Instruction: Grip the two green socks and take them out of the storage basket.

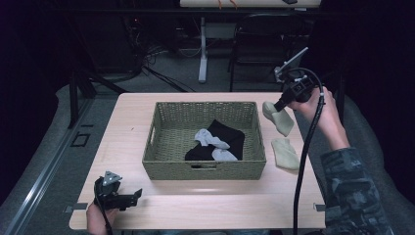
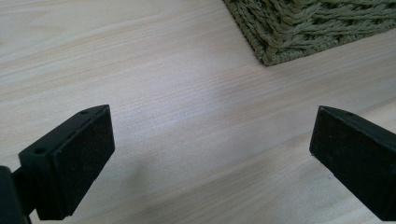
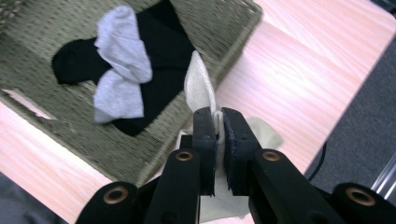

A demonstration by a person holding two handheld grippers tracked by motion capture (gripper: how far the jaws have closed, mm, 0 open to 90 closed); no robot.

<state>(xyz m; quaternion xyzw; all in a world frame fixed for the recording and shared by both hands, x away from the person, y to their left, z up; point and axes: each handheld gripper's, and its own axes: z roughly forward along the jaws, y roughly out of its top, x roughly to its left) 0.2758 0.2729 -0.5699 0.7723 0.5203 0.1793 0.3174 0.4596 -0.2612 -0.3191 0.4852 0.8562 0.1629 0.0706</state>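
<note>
basket (image 1: 205, 169) blocks centre; table (image 1: 127, 122) left open

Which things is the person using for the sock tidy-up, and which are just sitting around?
Part of the job:
- right claw, shut on a cream sock
- second cream sock on the table
- woven basket
- black socks and grey socks in the basket

Just around:
- left claw, open over bare table
- chair behind the table
- cables on the floor

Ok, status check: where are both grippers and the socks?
Right gripper shut on cream sock, lifted beside wicker basket. Left gripper open, idle over table. Second cream sock on table; black and grey socks already in basket.
</note>
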